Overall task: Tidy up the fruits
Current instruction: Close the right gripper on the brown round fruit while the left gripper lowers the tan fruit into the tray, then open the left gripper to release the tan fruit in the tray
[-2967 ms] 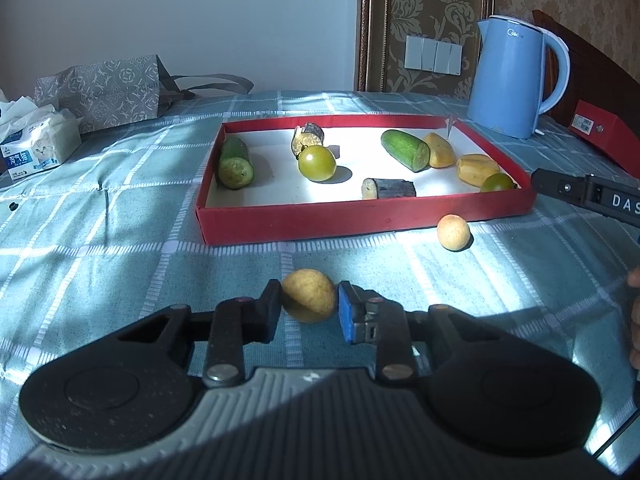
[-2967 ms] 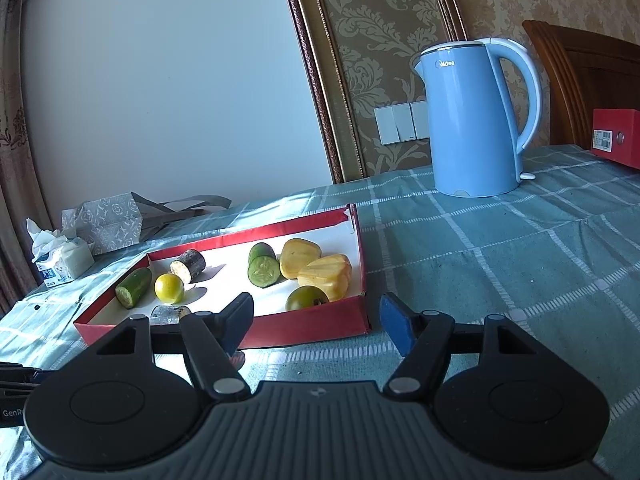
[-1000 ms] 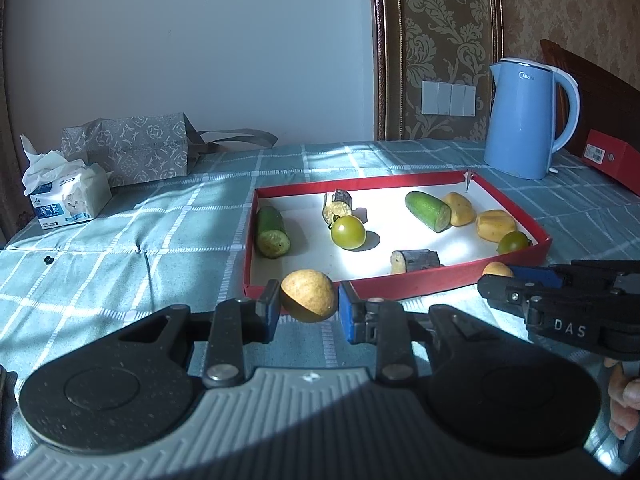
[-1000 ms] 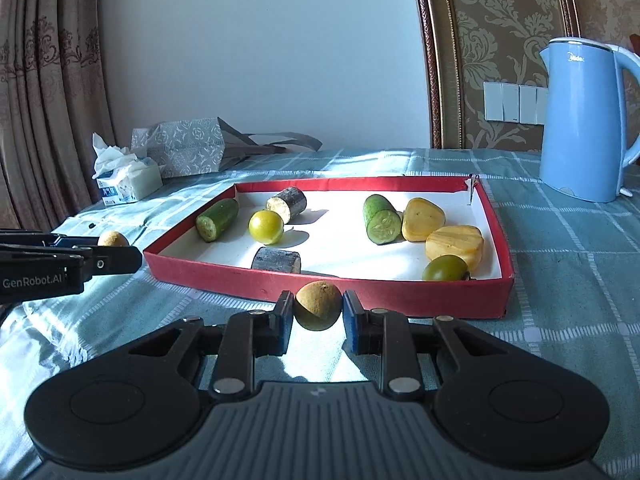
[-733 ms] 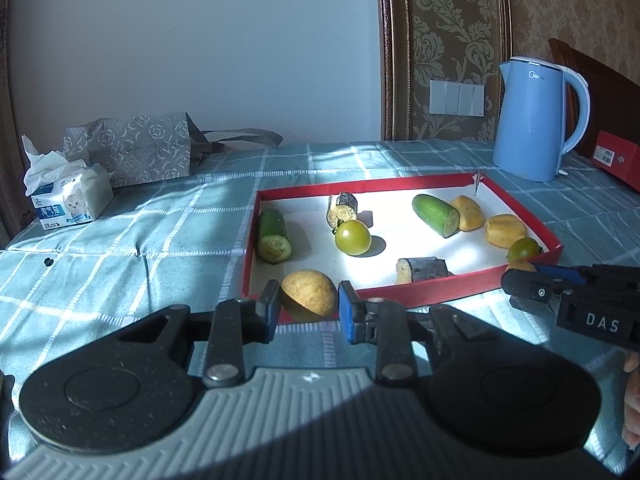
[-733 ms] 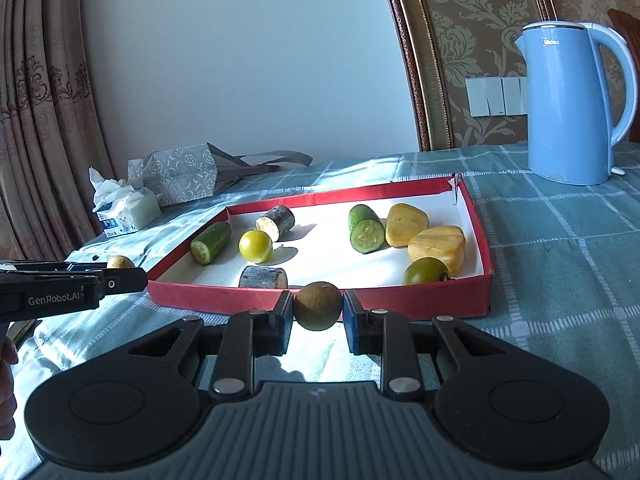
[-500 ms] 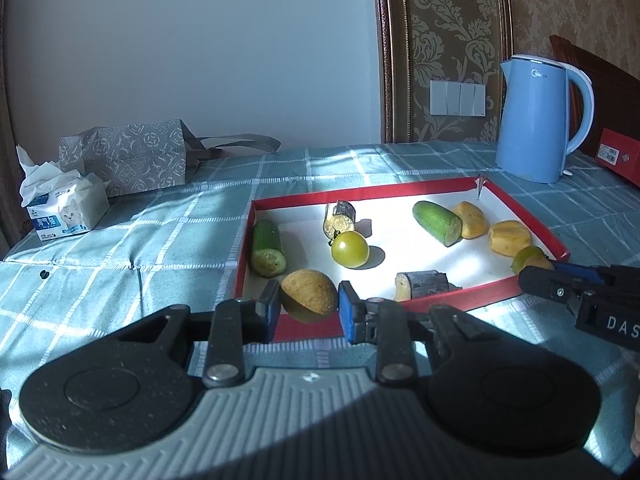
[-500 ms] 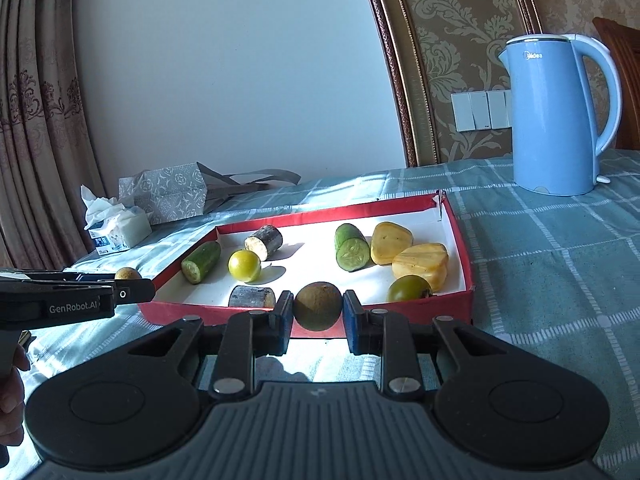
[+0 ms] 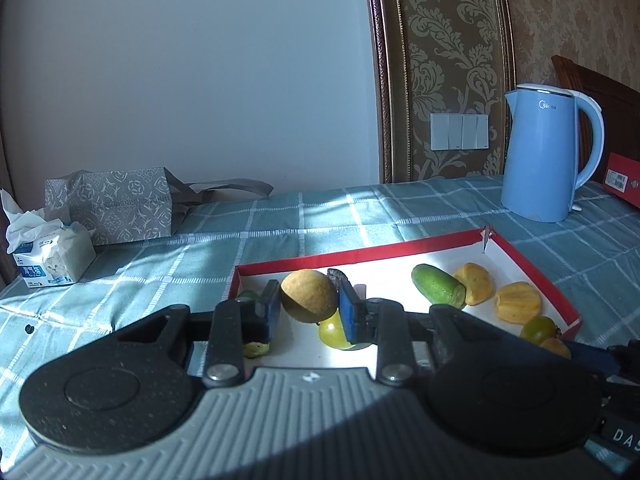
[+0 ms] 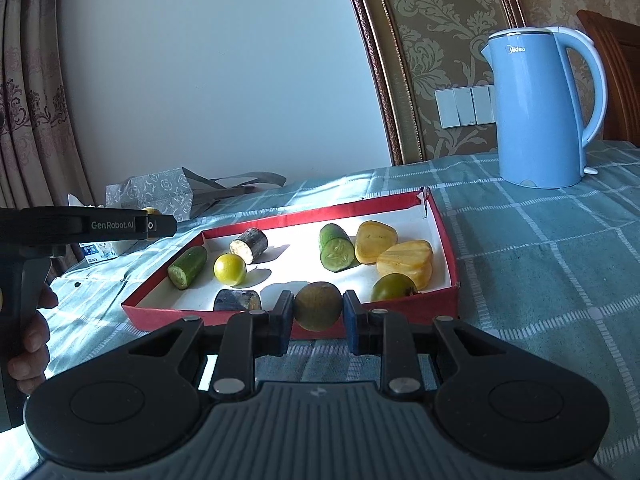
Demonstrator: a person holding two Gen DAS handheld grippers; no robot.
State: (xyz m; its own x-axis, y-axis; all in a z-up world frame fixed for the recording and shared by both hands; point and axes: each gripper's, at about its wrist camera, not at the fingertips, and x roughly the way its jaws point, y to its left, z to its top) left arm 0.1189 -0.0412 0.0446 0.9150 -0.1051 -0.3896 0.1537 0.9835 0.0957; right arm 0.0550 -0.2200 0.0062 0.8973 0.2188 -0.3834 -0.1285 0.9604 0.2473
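Observation:
My left gripper is shut on a round tan fruit, held above the near left part of the red tray. My right gripper is shut on a second round brownish fruit at the tray's front wall. Inside the tray lie cucumber pieces, a yellow-green tomato, a darker green tomato, yellow fruit chunks and dark-skinned cane pieces. The left gripper's body crosses the left of the right wrist view.
A blue kettle stands behind the tray on the checked teal cloth. A grey patterned bag and a tissue pack sit at the far left. A red box lies at the right edge. A hand grips the left tool.
The left gripper carried its fruit forward from in front of the tray to above its near left part. The right gripper kept its fruit and edged closer to the tray's front wall.

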